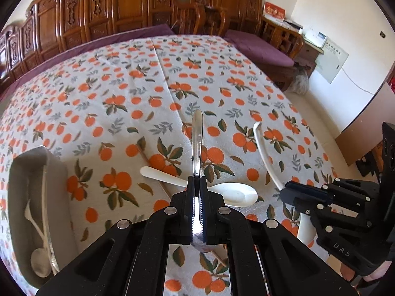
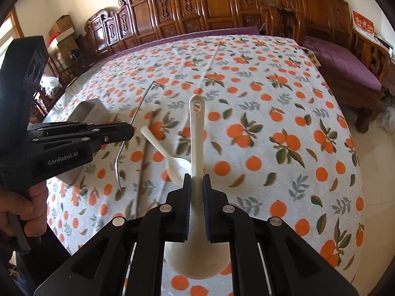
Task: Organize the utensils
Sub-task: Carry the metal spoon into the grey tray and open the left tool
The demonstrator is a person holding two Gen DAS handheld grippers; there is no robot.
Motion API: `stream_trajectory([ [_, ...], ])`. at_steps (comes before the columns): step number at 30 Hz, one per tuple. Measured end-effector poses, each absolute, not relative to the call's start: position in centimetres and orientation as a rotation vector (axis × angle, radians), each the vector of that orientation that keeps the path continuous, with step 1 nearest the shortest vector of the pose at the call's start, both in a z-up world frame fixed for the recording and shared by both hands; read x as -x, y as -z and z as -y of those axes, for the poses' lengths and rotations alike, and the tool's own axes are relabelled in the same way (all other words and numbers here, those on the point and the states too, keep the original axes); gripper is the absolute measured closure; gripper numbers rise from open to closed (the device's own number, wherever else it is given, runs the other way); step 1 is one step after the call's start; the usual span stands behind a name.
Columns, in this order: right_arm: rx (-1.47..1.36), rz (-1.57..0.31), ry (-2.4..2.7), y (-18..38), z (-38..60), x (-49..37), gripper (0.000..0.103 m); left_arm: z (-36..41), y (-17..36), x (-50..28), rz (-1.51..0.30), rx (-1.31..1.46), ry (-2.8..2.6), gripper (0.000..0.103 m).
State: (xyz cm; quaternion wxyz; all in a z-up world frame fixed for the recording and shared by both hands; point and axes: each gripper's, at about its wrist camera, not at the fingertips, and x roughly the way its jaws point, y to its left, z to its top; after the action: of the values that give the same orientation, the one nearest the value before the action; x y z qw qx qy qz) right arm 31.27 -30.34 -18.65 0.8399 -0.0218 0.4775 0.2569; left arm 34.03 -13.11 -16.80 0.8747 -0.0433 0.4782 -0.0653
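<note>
Steel and white plastic, one spoon pinched in each gripper above the orange-print tablecloth [image 1: 111, 79].

Left gripper [image 1: 196, 185] has its jaws pressed onto a metal spoon [image 1: 197, 133], handle pointing up the frame's centre; the right gripper [image 2: 196, 185] clamps a large white ladle [image 2: 196, 128] by its neck, bowl hanging at lower centre. By my reading the job is partly done — the grey tray [image 1: 18, 180] at lower left of the left view already holds a few utensils, while a small white spoon [image 1: 229, 192] and a wooden chopstick [image 2: 144, 167] lie loose on the cloth, still to be sorted.
</note>
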Motion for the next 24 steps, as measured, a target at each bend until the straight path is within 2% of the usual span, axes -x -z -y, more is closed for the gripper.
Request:
stream_trajectory([
  [24, 0.107, -0.925, -0.62, 15.0, 22.6, -28.2, 0.092, 4.2, 10.5, -28.0, -0.864, 0.083, 0.048, 0.1],
])
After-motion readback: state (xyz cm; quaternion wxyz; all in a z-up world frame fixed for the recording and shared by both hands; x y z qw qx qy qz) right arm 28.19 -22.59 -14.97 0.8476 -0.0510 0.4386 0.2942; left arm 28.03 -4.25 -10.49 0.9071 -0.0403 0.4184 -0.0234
